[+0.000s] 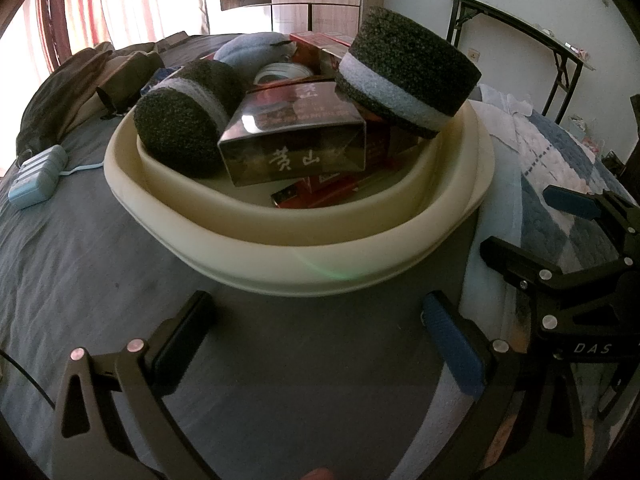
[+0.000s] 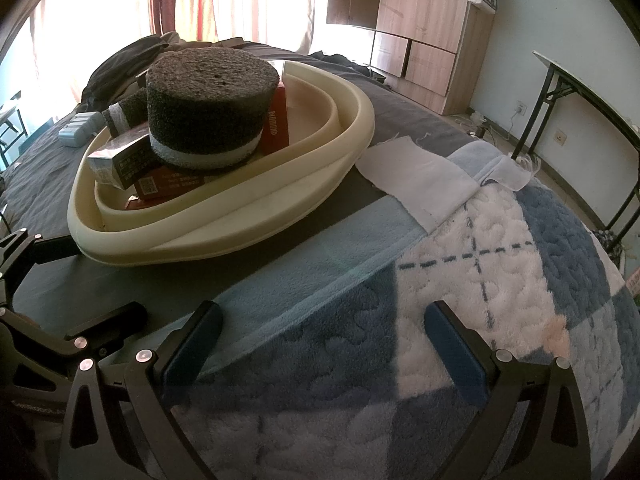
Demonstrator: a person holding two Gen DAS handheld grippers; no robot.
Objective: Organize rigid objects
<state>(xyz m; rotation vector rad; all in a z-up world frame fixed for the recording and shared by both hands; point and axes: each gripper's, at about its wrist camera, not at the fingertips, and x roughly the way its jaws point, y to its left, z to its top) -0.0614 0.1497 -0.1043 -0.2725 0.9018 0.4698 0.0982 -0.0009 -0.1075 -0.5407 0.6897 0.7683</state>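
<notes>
Both the left claw and right claw gape empty before the cream basin heaped with foam pucks and boxes.

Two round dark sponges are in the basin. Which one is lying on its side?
The left sponge in the left wrist view: its round face points outward. The right sponge sits nearly flat on the boxes.
</notes>
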